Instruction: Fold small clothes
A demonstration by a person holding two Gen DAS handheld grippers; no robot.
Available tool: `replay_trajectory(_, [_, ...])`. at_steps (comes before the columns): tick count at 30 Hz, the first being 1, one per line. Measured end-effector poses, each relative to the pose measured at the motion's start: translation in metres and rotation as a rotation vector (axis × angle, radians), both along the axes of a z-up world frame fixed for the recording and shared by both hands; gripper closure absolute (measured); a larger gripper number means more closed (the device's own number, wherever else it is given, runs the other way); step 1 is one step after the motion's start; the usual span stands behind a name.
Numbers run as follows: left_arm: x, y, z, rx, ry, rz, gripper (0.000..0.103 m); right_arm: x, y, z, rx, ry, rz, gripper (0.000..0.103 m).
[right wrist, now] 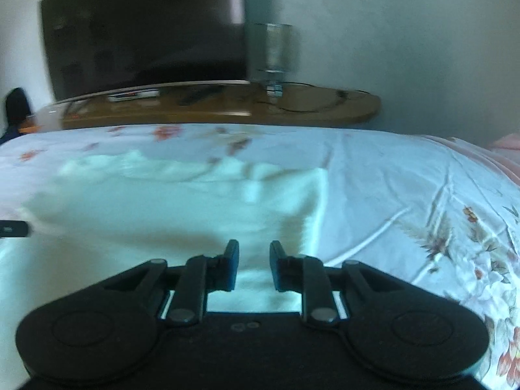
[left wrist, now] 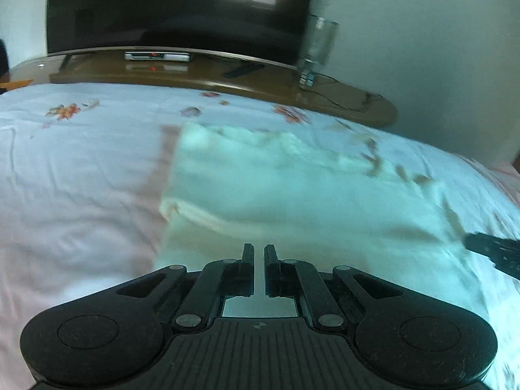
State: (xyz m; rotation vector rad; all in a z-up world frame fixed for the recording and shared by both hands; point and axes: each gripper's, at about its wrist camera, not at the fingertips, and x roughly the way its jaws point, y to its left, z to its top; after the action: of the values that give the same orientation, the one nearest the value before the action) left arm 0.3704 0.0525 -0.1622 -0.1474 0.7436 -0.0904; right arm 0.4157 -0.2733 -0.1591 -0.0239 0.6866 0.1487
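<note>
A pale, whitish small garment (left wrist: 292, 188) lies spread on the floral bedsheet (left wrist: 81, 162), blurred by motion. My left gripper (left wrist: 259, 248) hovers over its near edge, fingers shut with only a slit between them and no cloth visibly pinched. In the right wrist view the same garment (right wrist: 162, 201) fills the left and middle. My right gripper (right wrist: 254, 245) is over its near right corner with the jaws a little apart. Cloth shows through the gap, and the pads do not visibly press on it. Each gripper's tip appears at the edge of the other's view: the right gripper (left wrist: 490, 250) and the left gripper (right wrist: 14, 229).
Behind the bed stands a wooden TV stand (left wrist: 195, 74) with a dark television (left wrist: 162, 6), a set-top box (left wrist: 156, 56) and a tall drinking glass (left wrist: 317, 52) on it. The bedsheet (right wrist: 406, 195) stretches bare to the right of the garment. Pink bedding (right wrist: 507, 141) shows at the far right.
</note>
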Motion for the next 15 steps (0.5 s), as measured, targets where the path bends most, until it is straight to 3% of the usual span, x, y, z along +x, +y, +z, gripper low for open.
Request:
replay_trajectory(5, [-0.031, 0.001, -0.013, 0.010, 0.028, -0.013, 0.099, -0.052, 0.020, -0.001, -0.008, 0.021, 0.061, 0.081])
replay_trajectory(8, [-0.038, 0.007, -0.025, 0.010, 0.023, -0.008, 0.099, -0.068, 0.024, -0.015, -0.024, 0.079, 0.067, 0.081])
replay_trajectory(15, [-0.076, 0.035, -0.032, 0.009, 0.014, -0.001, 0.099, -0.093, 0.009, -0.027, -0.099, 0.072, -0.020, 0.081])
